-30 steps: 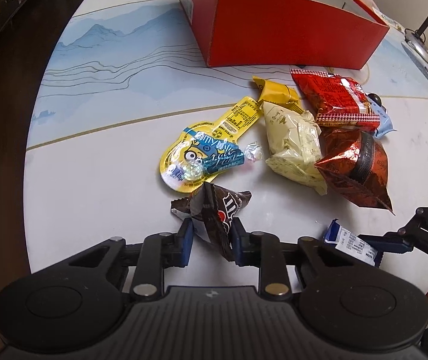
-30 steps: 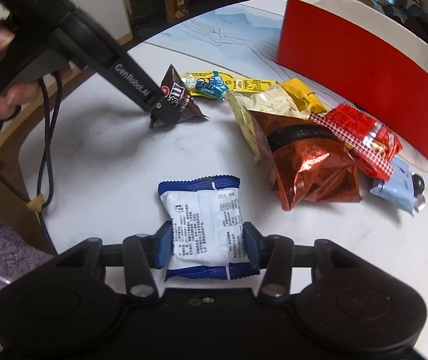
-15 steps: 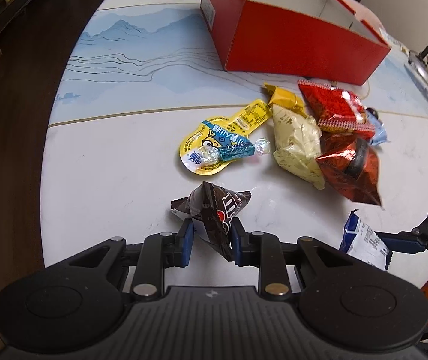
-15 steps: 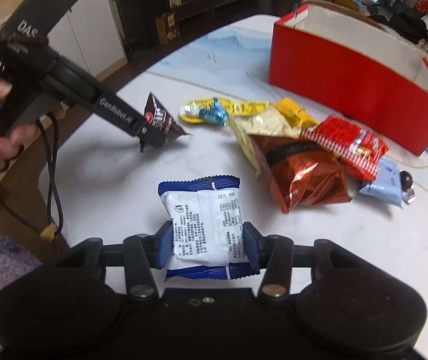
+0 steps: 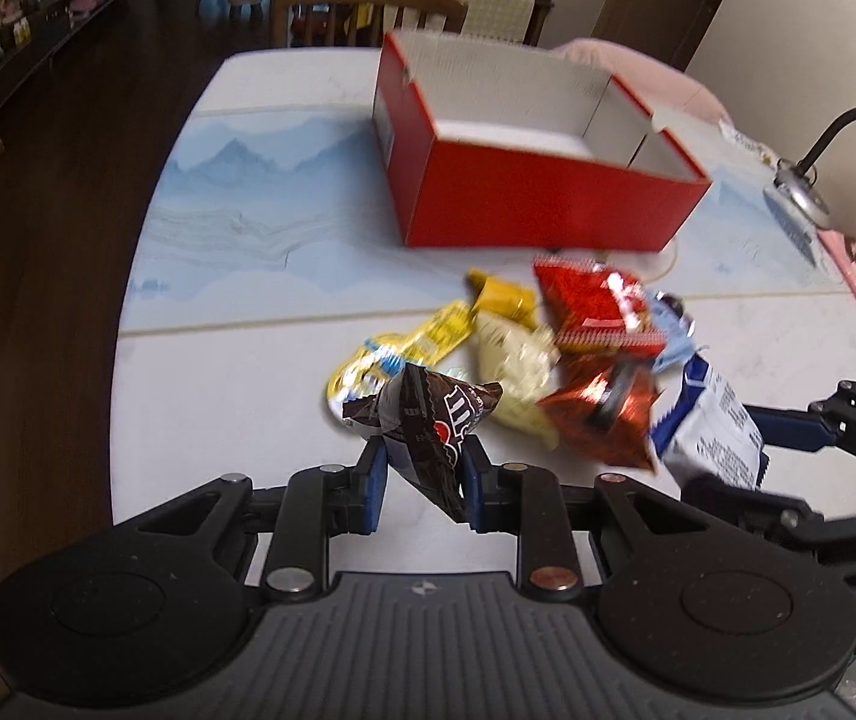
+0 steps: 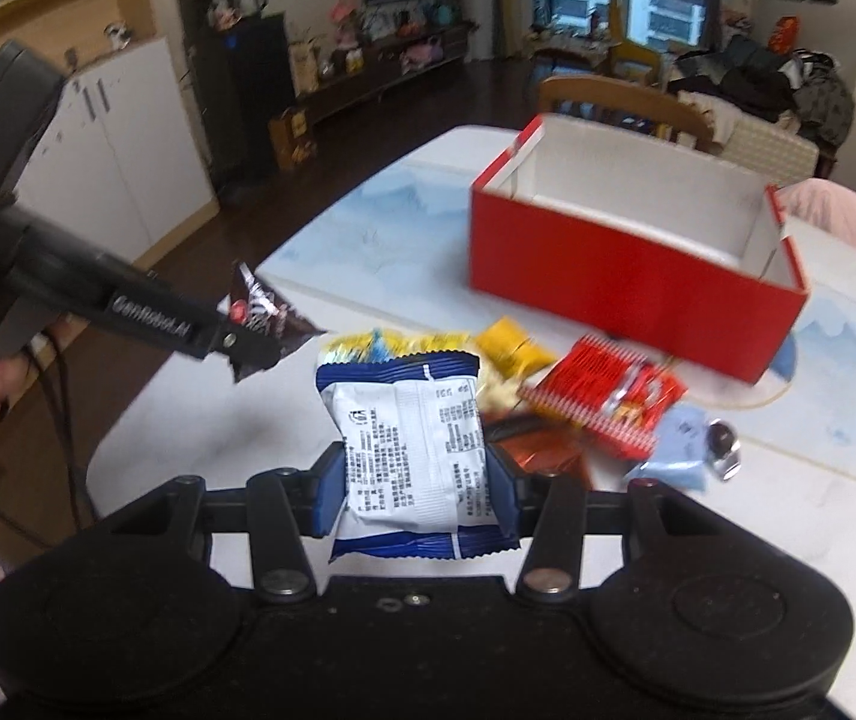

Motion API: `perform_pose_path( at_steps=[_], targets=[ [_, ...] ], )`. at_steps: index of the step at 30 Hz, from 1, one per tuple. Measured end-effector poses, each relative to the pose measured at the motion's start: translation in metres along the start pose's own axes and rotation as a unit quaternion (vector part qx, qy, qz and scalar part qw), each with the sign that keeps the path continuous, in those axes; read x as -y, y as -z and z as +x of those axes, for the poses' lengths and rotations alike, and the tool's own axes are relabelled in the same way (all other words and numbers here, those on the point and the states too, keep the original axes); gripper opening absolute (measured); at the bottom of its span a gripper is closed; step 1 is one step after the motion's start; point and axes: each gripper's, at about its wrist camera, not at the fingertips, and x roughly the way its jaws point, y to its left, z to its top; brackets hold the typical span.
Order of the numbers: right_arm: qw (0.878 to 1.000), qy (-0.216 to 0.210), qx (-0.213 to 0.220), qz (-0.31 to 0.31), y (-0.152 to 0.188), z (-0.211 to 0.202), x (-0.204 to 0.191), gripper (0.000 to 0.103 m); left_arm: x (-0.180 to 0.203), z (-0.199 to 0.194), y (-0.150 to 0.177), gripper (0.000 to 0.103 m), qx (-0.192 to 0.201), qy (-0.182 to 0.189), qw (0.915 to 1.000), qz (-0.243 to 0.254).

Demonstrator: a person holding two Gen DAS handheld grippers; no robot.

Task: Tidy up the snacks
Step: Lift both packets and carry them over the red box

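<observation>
Both packets now higher off table point(image 5: 218, 420)

Red box point(image 5: 538, 204): cardboard, matt outside, plain white inside. Brown chocolate packet point(image 5: 428, 426): glossy crinkled film. Blue-and-white packet point(image 6: 413, 450): smooth plastic wrapper, slight sheen. Copper-red bag point(image 5: 601, 414): shiny metallic foil. Table point(image 5: 236, 384): smooth, white marble-look top. Gripper bodies: matt black plastic. Far chair point(image 6: 613, 97): wood.
</observation>
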Motion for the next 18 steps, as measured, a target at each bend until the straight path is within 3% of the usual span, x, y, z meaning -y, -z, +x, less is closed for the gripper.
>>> perform_pose_path(
  at_steps=[18],
  targets=[
    [0.996,0.051,0.061,0.050,-0.071,-0.014,0.082,0.048,0.053,-0.020,-0.085,0.025,0.057,0.011,0.9978,0.033]
  ],
)
